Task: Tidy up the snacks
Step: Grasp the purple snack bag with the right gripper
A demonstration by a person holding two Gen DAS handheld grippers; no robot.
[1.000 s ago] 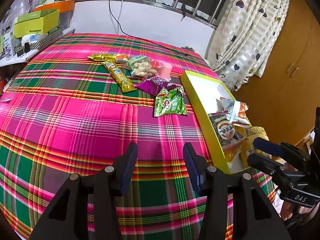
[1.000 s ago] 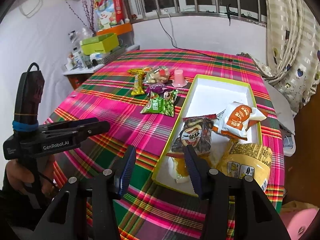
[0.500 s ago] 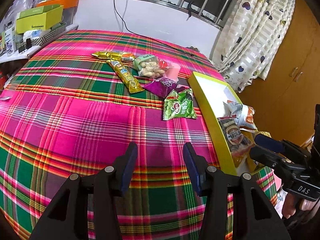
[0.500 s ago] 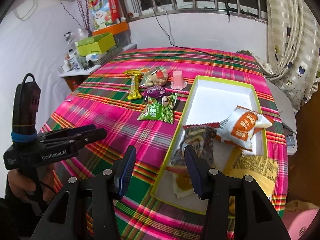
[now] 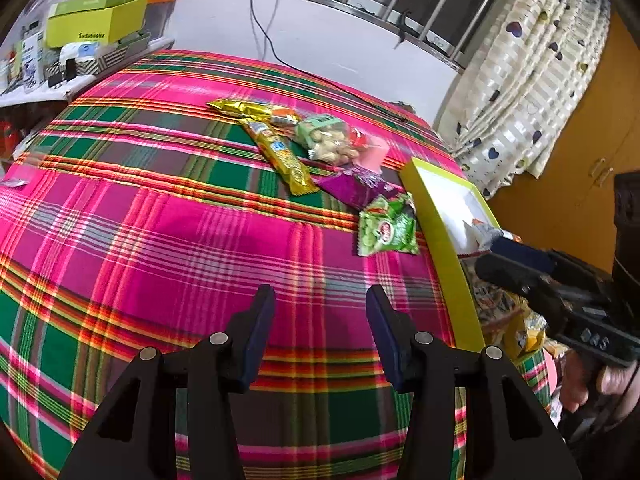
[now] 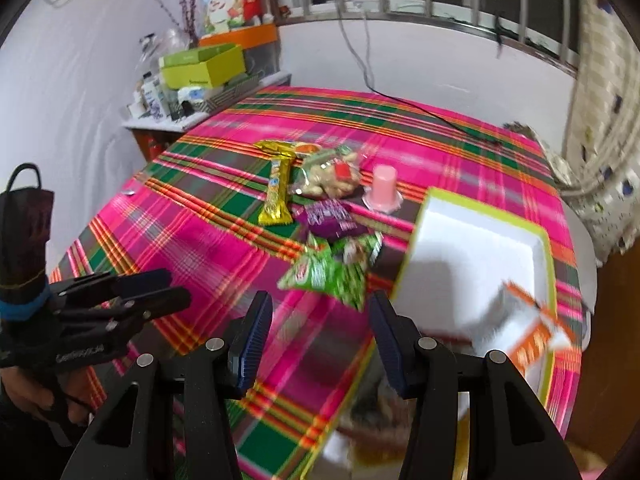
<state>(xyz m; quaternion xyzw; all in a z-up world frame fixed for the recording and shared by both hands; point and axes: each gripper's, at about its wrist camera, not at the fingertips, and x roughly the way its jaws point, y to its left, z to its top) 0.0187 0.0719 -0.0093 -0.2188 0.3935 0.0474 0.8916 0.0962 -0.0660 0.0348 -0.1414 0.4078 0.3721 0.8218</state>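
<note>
Loose snacks lie on the plaid tablecloth: a green pea packet (image 5: 386,228) (image 6: 332,272), a purple packet (image 5: 358,186) (image 6: 328,218), a gold bar (image 5: 280,156) (image 6: 276,194), a peanut bag (image 5: 330,142) (image 6: 330,174) and a pink jelly cup (image 6: 384,188). A yellow-green box (image 5: 444,224) (image 6: 544,240) at the right holds an orange-white packet (image 6: 536,336) and others. My left gripper (image 5: 320,312) is open and empty over bare cloth. My right gripper (image 6: 320,316) is open and empty, just short of the green packet and beside the box's left rim.
A side shelf (image 6: 200,116) with a green carton (image 5: 96,20) and bottles stands at the far left. A black cable (image 5: 320,80) runs across the far table. Curtains (image 5: 532,80) and a wooden cabinet (image 5: 592,152) are at the right.
Both grippers have moved left and forward, away from the box's near end and toward the loose snacks. Both stay open and empty.
</note>
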